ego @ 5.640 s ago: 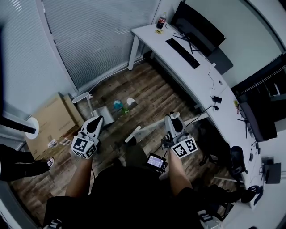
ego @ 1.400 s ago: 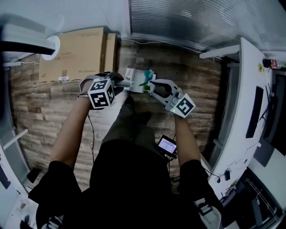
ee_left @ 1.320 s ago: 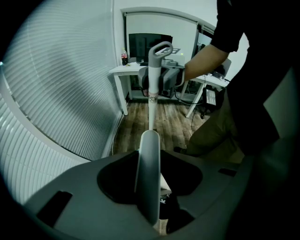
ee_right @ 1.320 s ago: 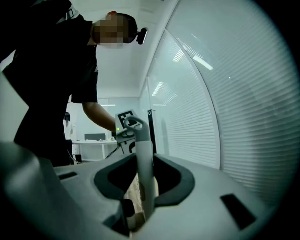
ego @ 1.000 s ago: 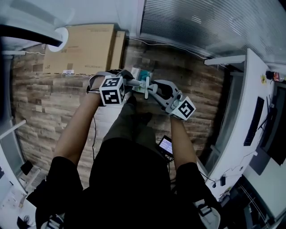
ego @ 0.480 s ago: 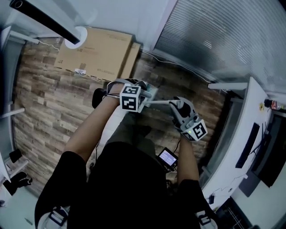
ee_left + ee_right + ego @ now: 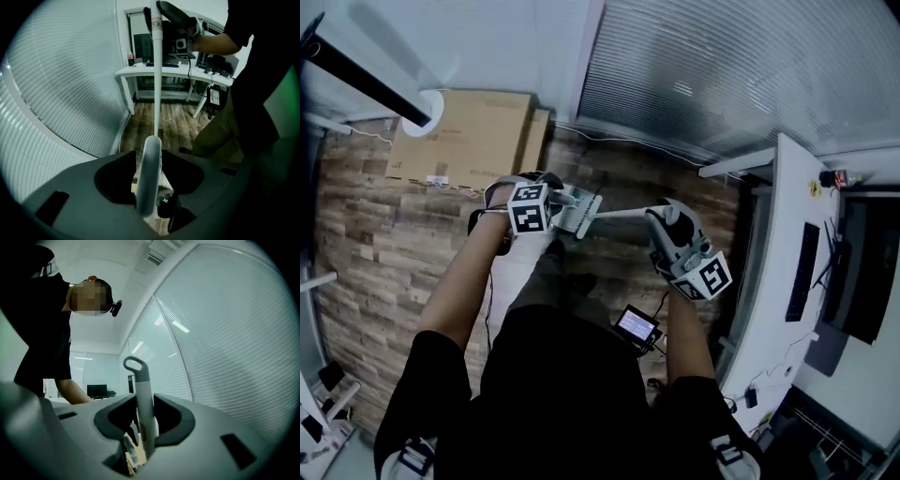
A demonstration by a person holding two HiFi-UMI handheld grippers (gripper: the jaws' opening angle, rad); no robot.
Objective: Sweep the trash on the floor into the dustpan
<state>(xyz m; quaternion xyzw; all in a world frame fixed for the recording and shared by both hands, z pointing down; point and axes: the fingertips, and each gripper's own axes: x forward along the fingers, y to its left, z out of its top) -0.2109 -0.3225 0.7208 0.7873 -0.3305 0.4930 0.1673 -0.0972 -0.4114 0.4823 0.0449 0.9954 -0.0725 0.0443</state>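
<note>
Person is standing on the brown wood-plank floor (image 7: 384, 244), holding a gripper in each hand. The left gripper (image 7: 558, 199) is pointing steeply down at the light grey plastic dustpan with a toothed edge (image 7: 578, 211). The dustpan is sitting low in front of the person's legs, just beside that gripper.

In the left gripper view the dustpan's rounded pale grey handle (image 7: 149, 183) is sitting between the jaws. The jaws are opening: they are standing apart around the handle, with a sliver of floor showing on one side of it, so they are not clamping it.

The right gripper (image 7: 659, 216) is pointing roughly level and is clamping the thin white broom pole (image 7: 157, 84). In the right gripper view both jaws are pressing on the pole, and its grey hanging-loop end (image 7: 135, 365) is sticking up past them. In the head view the pole is running from the dustpan across to the right gripper.

The trash is too small or hidden, and I can't tell from any view whether it is lying in the pan.

A flat brown cardboard box (image 7: 469, 131) is leaning by the wall behind the left gripper. Grey slatted blinds (image 7: 722, 75) are covering the window. A long white desk (image 7: 773, 244) is running along the person's right side. A small lit screen device (image 7: 636, 325) is hanging at the person's waist.
</note>
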